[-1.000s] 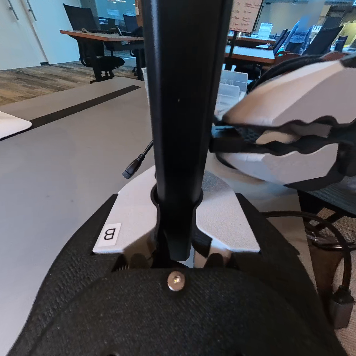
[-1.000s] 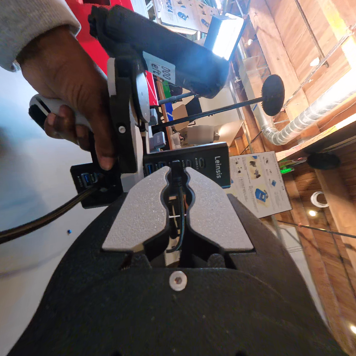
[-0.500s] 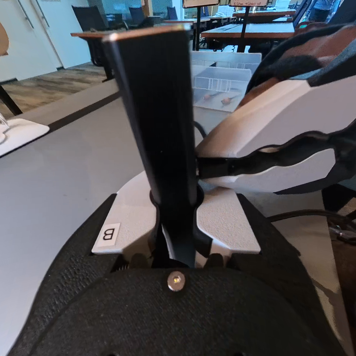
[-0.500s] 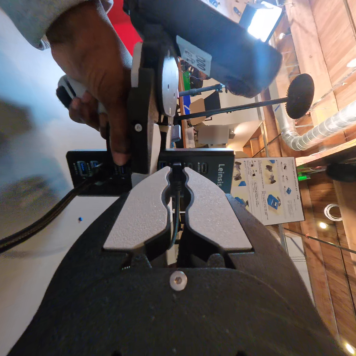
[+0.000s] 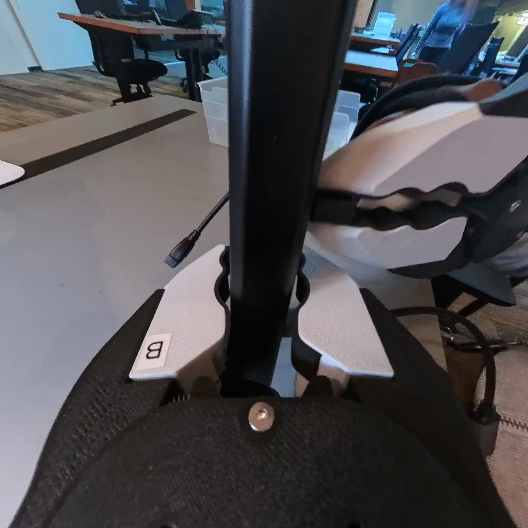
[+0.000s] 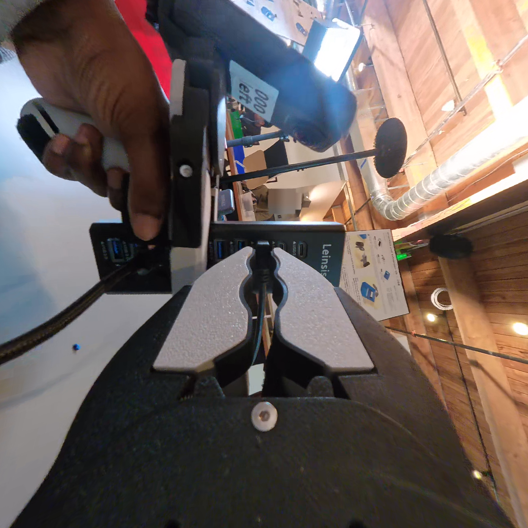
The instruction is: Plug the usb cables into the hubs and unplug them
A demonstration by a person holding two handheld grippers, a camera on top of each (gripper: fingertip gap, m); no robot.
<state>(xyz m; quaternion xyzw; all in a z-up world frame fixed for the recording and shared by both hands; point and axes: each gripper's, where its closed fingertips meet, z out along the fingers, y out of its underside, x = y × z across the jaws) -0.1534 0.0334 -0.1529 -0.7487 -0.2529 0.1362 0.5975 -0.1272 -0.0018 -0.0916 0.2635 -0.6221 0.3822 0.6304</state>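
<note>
My left gripper (image 5: 263,257) is shut on the black USB hub (image 5: 283,143), which stands upright between its fingers over the grey table (image 5: 85,257). My right gripper (image 5: 323,205) comes in from the right, shut on a black cable plug (image 5: 334,205) that meets the hub's side. In the right wrist view my right gripper (image 6: 263,251) holds that plug (image 6: 263,257) with its tip at the port row of the hub (image 6: 314,234); how deep it sits is hidden. A hand (image 6: 100,100) holds the left gripper (image 6: 188,177) there.
A loose black cable end (image 5: 180,251) hangs just left of the hub. Clear plastic bins (image 5: 214,114) stand behind it. A thick braided cable (image 6: 57,323) leaves the hub's low end. More cables (image 5: 457,328) hang off the table's right edge. Desks and chairs stand far back. Some 7 centimeters of space lies between my two pairs of fingers.
The hub tipped to the left half a second ago and is upright again now. The right gripper has stayed shut on the plug at the hub's ports throughout.
</note>
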